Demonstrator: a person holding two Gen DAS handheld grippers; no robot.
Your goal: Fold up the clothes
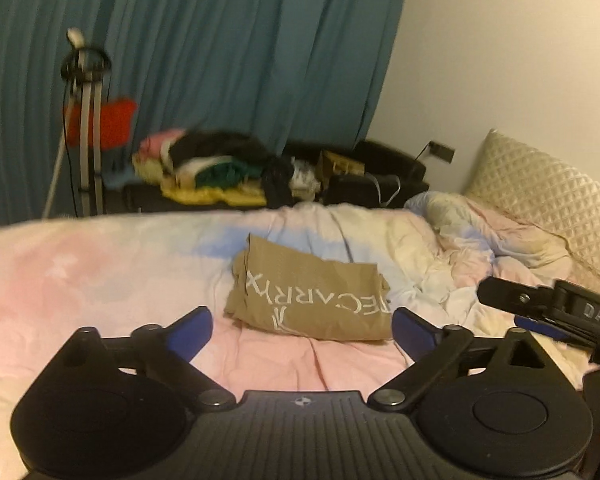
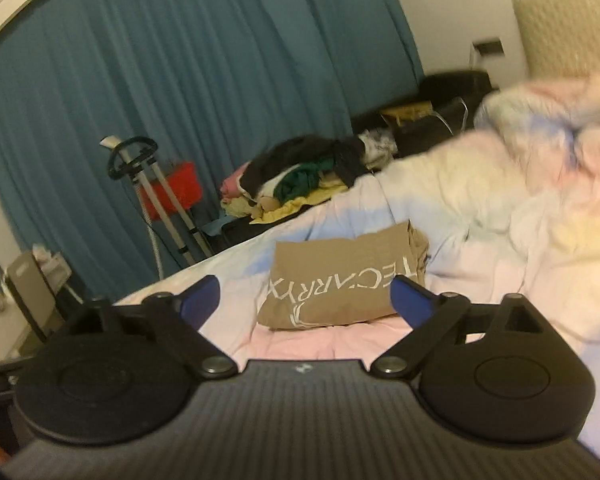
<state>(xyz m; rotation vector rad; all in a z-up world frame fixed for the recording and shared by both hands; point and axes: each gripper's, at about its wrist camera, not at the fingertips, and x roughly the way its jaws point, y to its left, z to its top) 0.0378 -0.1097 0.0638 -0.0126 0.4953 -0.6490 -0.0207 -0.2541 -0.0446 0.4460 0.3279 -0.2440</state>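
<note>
From my left wrist cam, the left gripper (image 1: pixel 302 330) is spread wide, holding nothing; the tan shirt (image 1: pixel 308 296) looks folded already, mid-bed on the pink sheet (image 1: pixel 100 272), and the right gripper (image 1: pixel 548 308) shows only here. Right cam: right gripper (image 2: pixel 306 300) also released, plus a clothes pile (image 2: pixel 300 184) past the far edge, probably still to fold

A: Dim, warm indoor light, no lamp visible; the white wall (image 1: pixel 500 60) at two o'clock is the brightest area; shadows are soft.

B: Blur smears the clothes pile (image 1: pixel 204 164) in the left view — and the crumpled duvet (image 2: pixel 540 152) at two o'clock in the right; fisheye bends the curtain (image 2: pixel 180 80) folds; corners vignette black.
</note>
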